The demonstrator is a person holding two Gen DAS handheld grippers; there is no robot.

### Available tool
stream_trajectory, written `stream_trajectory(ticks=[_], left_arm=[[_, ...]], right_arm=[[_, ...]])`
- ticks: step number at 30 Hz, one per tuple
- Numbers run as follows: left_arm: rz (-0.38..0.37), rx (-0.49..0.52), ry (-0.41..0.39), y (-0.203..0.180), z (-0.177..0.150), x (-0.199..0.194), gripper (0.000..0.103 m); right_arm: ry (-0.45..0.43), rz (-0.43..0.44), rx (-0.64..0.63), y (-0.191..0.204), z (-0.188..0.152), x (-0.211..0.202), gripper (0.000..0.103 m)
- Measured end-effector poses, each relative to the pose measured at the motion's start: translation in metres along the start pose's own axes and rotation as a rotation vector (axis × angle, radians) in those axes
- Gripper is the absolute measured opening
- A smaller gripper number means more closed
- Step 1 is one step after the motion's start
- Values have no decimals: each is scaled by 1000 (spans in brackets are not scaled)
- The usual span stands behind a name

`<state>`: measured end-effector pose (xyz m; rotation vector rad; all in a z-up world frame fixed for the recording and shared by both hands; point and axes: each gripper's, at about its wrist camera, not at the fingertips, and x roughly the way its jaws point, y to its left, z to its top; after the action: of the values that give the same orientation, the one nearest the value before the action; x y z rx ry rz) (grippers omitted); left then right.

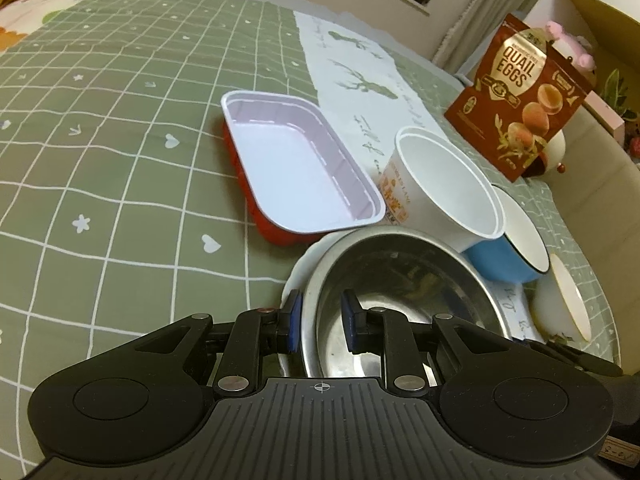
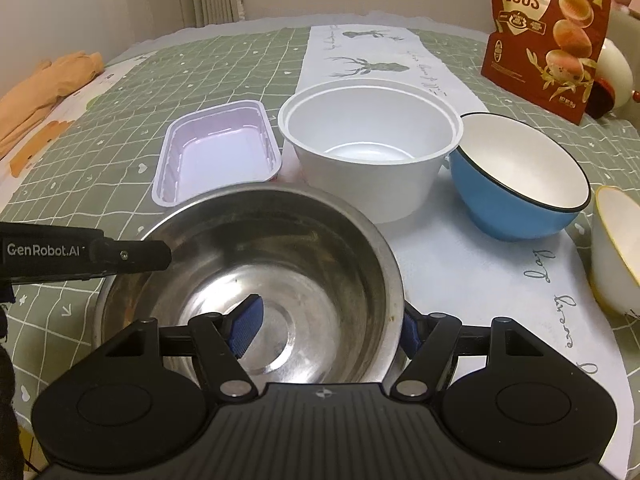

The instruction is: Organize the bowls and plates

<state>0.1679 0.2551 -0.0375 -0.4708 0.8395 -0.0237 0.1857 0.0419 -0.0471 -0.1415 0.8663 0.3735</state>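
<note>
A steel bowl (image 1: 400, 280) (image 2: 280, 264) sits near the table's front, on a white plate (image 1: 298, 276). My left gripper (image 1: 320, 320) straddles the bowl's left rim, one pad outside and one inside, with a narrow gap. My right gripper (image 2: 332, 328) straddles the bowl's right rim, jaws wide apart. Behind the bowl stand a white rectangular tray with red outside (image 1: 296, 168) (image 2: 218, 152), a white paper bowl (image 1: 444, 184) (image 2: 368, 148), a blue bowl (image 1: 516, 240) (image 2: 520, 176) and a white yellow-rimmed bowl (image 1: 568, 300) (image 2: 616, 248).
A red quail-egg bag (image 1: 516, 96) (image 2: 548, 32) stands at the back right. A white runner (image 1: 360, 76) (image 2: 376, 60) crosses the green checked tablecloth (image 1: 120, 140) (image 2: 120, 112). An orange cloth (image 2: 44, 92) lies far left. The left gripper's arm (image 2: 80, 256) shows in the right wrist view.
</note>
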Motion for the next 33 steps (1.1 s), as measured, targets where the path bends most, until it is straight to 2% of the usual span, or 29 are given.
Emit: stream_trajectory(ticks=[7,11,13,19,27,33], left_arm=[[-12,19,-41,-1,1,-11,22],[4,27,-14,0,1,-3,22],[6,22,-2,2,0,2,19],[10,31,10,-1,-2,6,19],[-18,25,59,1,-4,20,19],[-110,-65,118,10,-3,31,19]], right_arm=[[-43,-35,-18,-4,0,-11,71],[-59,-35,0,-10,1,-17,73],[-65,-47,8,-14,0,-16,74],[-30,-44,53,-26,-4,-6,76],[78,89,121,-33,-12,15,76],[72,120,114,-29,-11,14,76]])
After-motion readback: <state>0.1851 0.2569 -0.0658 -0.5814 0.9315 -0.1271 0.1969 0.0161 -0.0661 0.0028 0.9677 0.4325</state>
